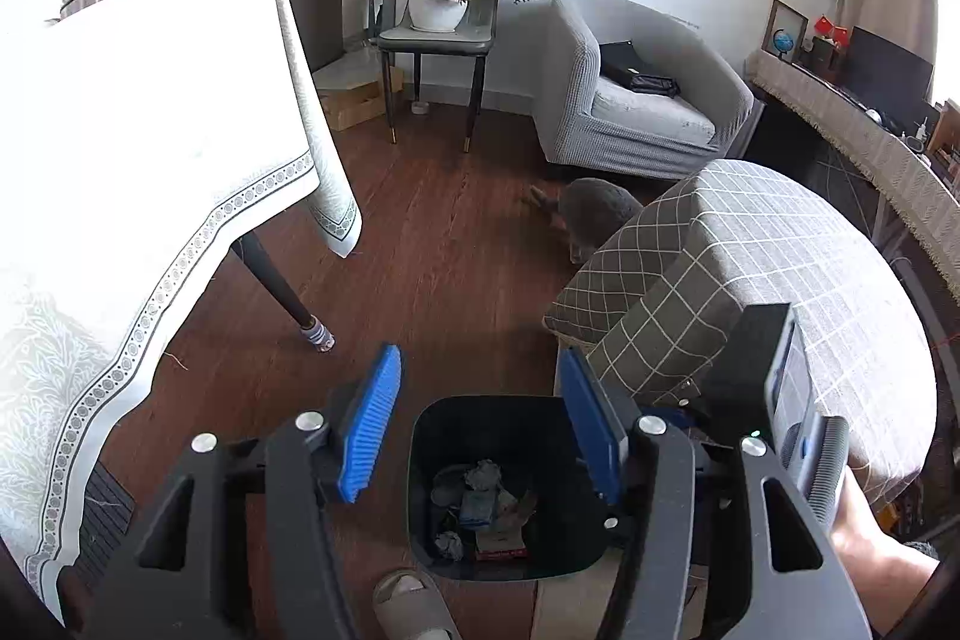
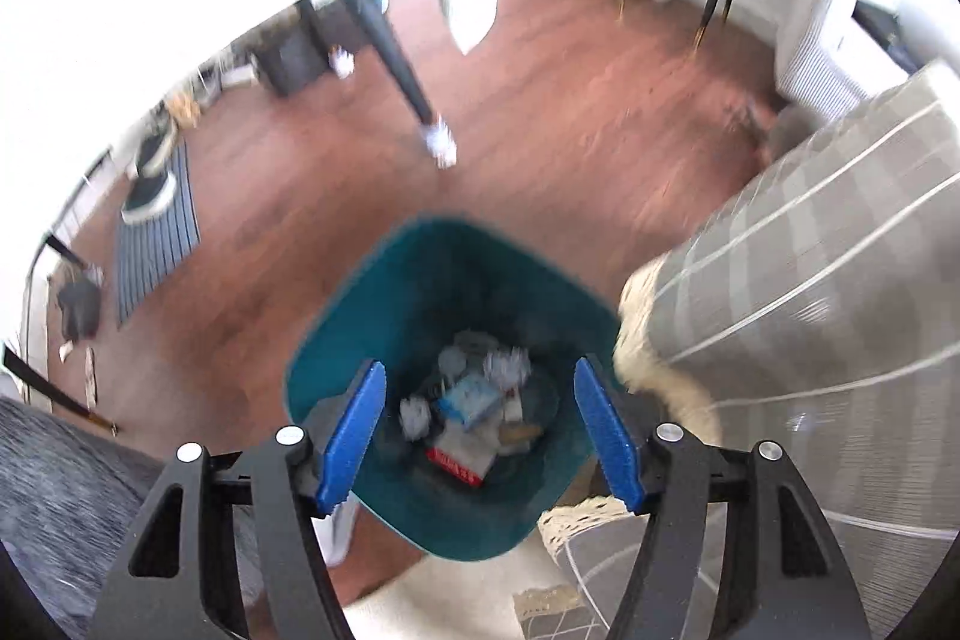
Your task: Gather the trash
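Left wrist view: left gripper (image 1: 480,427) hangs over the dark, square plastic waste bin (image 1: 540,415) on the brown wood floor (image 1: 444,244); its 2 blue pads (image 1: 369,421) stand apart with nothing between them. Crumpled paper and small cartons (image 1: 486,508) lie at the bin bottom.

Right wrist view, blurred: right gripper (image 2: 480,436) above the same bin (image 2: 420,274), jaws apart, empty. A grey checked cover (image 2: 810,280) lies just beside the bin.

Your left gripper (image 1: 480,430) had black angular arms with cut-out slots, round silver screws at the joints, and ribbed blue pads (image 1: 369,424). Your right gripper (image 2: 480,436) was built the same: black linkages, silver screws, blue pads (image 2: 351,436). You wore a pale slipper (image 1: 411,604).
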